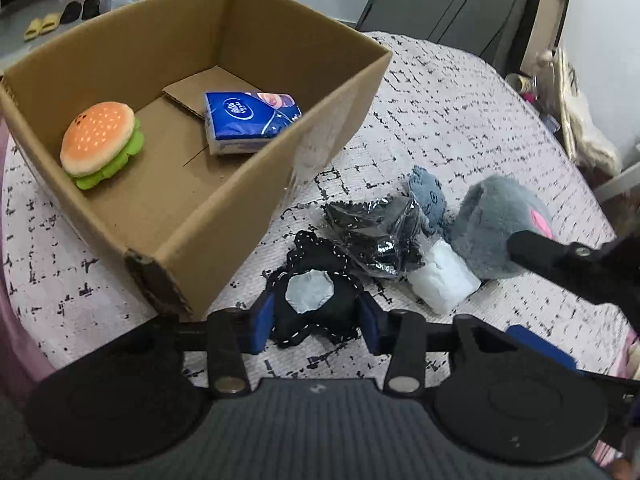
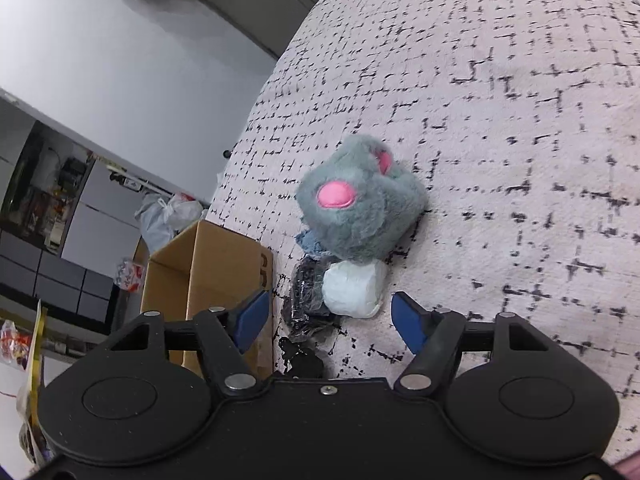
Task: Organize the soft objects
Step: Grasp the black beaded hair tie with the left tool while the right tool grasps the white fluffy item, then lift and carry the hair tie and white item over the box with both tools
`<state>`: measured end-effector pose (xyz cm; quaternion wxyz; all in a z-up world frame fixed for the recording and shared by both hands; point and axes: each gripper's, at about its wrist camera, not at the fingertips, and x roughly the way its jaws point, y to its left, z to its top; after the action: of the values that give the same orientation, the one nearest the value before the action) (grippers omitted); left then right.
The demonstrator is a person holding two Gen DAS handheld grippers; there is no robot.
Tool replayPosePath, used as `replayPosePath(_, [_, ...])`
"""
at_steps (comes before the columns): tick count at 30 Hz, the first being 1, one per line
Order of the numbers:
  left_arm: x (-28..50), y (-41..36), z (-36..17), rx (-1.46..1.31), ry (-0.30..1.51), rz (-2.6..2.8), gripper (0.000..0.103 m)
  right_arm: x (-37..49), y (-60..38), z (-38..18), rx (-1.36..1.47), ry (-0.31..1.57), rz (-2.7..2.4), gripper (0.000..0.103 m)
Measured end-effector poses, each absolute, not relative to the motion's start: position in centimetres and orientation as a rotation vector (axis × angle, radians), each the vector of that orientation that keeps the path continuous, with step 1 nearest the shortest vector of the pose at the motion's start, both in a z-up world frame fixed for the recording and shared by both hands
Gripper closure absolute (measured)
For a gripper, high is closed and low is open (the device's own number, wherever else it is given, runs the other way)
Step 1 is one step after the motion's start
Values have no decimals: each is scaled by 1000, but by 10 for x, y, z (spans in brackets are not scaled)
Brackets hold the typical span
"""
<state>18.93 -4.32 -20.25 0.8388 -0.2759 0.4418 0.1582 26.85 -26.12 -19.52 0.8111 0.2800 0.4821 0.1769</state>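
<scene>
My left gripper has its blue pads against both sides of a black plush toy with white stitching and a grey patch, which lies on the table beside the cardboard box. In the box are a burger plush and a blue tissue pack. My right gripper stands open just short of a white soft packet. Behind the packet are a grey plush with pink patches, a black plastic-wrapped bundle and a blue-grey cloth piece. The right gripper reaches in beside the grey plush.
The round table carries a white cloth with black dashes; its edge curves away at the left of the right wrist view. On the floor beyond lie slippers and plastic bags. A dark cabinet stands behind.
</scene>
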Motion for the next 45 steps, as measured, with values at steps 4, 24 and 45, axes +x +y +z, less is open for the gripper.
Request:
replayPosePath(4, [187,-38,-204,-620,928,323,64,273,-255,-204,577,1038,370,35])
replayPosePath(24, [188,-32,-209,-645,917,254,65,289,-234,-230,479,1049,322,64])
replayPosePath(45, [164,-56,-169,-511,873,208,67,254,-250,-179,457,971,367,66])
